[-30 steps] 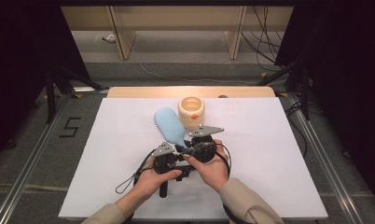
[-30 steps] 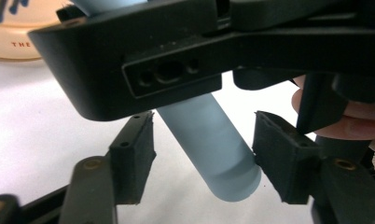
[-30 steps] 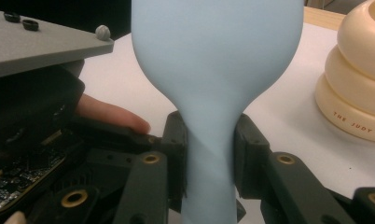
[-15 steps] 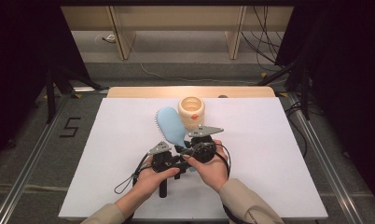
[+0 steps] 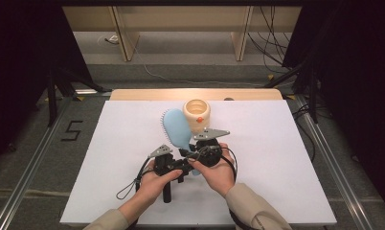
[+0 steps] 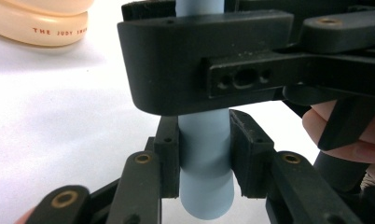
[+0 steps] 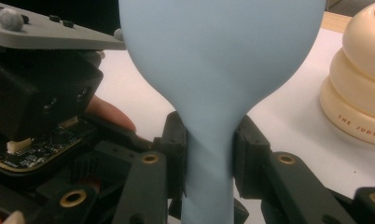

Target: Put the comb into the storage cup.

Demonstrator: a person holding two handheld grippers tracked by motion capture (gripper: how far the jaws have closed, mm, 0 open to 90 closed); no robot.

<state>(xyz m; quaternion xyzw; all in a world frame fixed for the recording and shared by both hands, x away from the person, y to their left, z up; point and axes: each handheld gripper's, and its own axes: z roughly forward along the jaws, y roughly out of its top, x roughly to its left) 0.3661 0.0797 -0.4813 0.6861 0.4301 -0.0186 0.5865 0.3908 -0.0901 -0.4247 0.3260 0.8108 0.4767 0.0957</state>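
Note:
A light blue hairbrush [image 5: 175,129] lies over the white table, its head pointing away from the person and its bristles to the left. My left gripper [image 5: 182,165] is shut on the end of its handle [image 6: 205,186]. Its jaws have just been closing, and the pads now press the handle from both sides [image 6: 204,158]. My right gripper [image 5: 194,154] is shut on the narrow neck just below the brush head [image 7: 218,56], pads tight on either side [image 7: 210,154]. In the left gripper view, the right gripper's black body [image 6: 213,60] crosses in front of the handle.
A cream ringed holder [image 5: 197,114] with red lettering stands just behind the brush head, to its right [image 7: 358,84] [image 6: 41,23]. The white table sheet [image 5: 286,158] spreads wide on both sides. Black cables [image 5: 133,184] trail from the grippers toward the front edge.
Both hands and the brush keep their places in the high view. The left gripper has edged very slightly to the left.

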